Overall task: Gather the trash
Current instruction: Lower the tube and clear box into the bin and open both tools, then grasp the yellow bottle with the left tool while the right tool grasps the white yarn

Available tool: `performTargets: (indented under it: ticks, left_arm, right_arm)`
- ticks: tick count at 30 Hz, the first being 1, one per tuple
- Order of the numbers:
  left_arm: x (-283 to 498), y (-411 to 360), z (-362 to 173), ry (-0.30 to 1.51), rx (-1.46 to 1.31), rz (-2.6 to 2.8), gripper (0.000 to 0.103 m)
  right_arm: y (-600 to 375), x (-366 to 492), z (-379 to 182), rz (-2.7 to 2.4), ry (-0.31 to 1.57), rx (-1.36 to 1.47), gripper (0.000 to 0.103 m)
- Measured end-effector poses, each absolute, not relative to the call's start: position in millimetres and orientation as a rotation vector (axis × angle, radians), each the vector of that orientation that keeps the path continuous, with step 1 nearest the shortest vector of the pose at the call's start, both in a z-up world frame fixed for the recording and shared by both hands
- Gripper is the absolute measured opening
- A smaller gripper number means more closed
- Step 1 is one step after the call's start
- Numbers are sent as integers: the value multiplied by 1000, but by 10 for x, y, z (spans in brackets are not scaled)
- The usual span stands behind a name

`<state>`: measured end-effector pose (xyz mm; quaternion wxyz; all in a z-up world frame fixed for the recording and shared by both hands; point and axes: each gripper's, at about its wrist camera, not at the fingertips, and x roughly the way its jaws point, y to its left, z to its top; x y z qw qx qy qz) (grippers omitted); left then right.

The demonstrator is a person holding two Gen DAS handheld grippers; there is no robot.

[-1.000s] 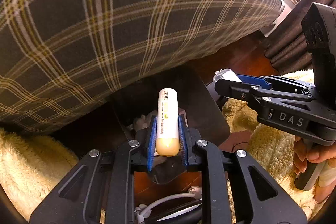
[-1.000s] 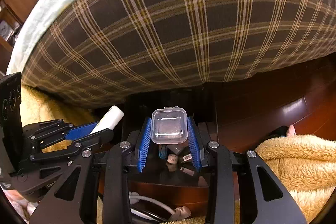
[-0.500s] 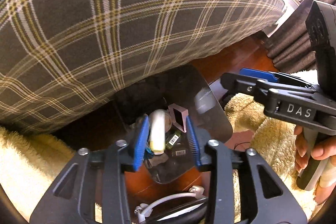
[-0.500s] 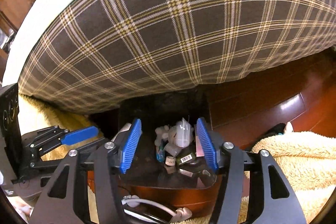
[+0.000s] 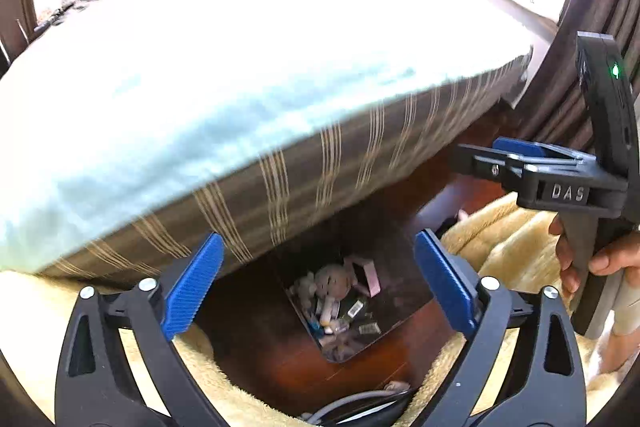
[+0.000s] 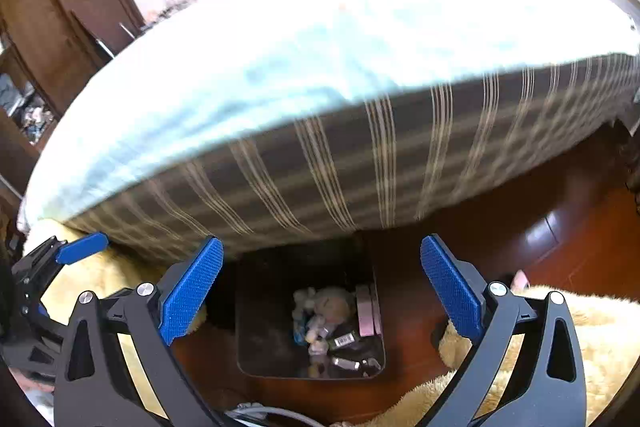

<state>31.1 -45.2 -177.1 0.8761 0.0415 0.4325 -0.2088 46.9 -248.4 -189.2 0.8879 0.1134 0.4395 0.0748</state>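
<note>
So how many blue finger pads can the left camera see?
3: two on the left gripper's own fingers at the bottom, one on the right gripper; its other pad is hidden.

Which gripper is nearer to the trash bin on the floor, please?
Neither clearly. The left gripper and the right gripper both hang open above the trash bin, side by side, the bin showing between each one's blue pads.

Glossy wood floor [image 6: 552,227], fluffy rug [image 6: 600,327]
</note>
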Motion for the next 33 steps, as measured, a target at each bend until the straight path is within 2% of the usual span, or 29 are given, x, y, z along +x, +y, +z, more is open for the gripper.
performTargets:
  ticks: [7, 14, 25, 33]
  left_arm:
    - [380, -290, -1353, 825, 58, -422, 95]
    - [674, -118, -1192, 797, 59, -355, 95]
    - [1545, 62, -1070, 772, 50, -276, 95]
    - [2435, -119, -1048, 755, 65, -234, 95]
  right_arm:
    - [-2380, 562, -1494, 205, 842, 180, 99]
    - [-2357, 924, -1176, 177, 780, 123, 100]
    - [-2277, 1907, -1079, 125, 773, 148, 99]
    - [-2186, 2590, -1104, 93, 761, 207, 99]
